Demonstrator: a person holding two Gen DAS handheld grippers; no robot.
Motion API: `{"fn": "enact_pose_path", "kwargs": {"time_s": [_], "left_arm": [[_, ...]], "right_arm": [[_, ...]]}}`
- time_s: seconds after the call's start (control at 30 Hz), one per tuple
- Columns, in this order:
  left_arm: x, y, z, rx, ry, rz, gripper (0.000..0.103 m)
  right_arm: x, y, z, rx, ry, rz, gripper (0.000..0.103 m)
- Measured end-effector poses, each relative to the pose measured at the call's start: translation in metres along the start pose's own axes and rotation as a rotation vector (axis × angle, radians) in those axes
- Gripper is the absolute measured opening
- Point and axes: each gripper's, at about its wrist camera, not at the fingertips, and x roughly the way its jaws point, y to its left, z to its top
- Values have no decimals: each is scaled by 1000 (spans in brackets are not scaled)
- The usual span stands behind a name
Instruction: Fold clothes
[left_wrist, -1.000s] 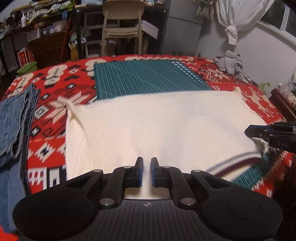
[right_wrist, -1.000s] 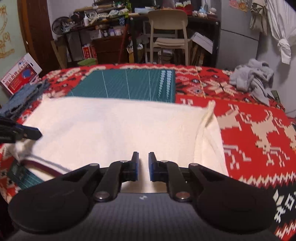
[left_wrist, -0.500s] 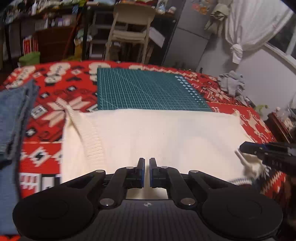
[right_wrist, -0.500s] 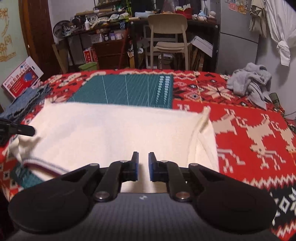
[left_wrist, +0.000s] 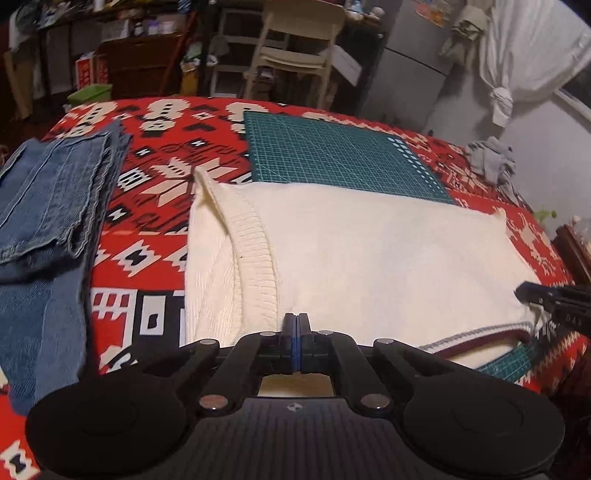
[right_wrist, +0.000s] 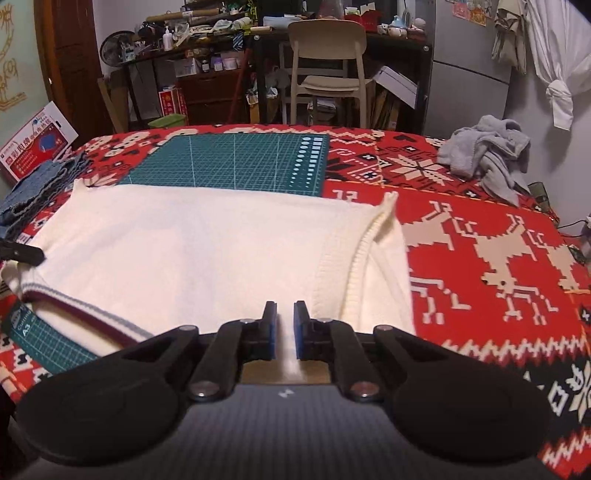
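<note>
Sweater (left_wrist: 369, 258) near hem behind fingers (left_wrist: 303, 325)

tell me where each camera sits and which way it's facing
Left wrist: sits on the left gripper, looking forward and down over the near edge of the cream sweater; its own shut fingers show, and the right gripper pokes in at the right edge.
Right wrist: sits on the right gripper, facing the same way over the sweater's other end; its own fingers pinch the fabric, and the left gripper's tip shows at the left edge.
Shared: sweater, green cutting mat, folded jeans, grey clothes pile, chair.
</note>
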Motion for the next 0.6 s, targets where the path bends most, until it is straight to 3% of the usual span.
{"fn": "enact_pose_path", "kwargs": {"time_s": [0.27,0.4,0.6], "left_arm": [[7,-15,23,-76,-91,-73,3],[35,-6,27,-180,-49,-114,3],[24,22,14,-247,-58,-72,3]], "right_arm": [[-7,6,17,47,-58,17,12],[12,9,25,95,-62,38,12],[24,-10,15,152,-48,14,7]]}}
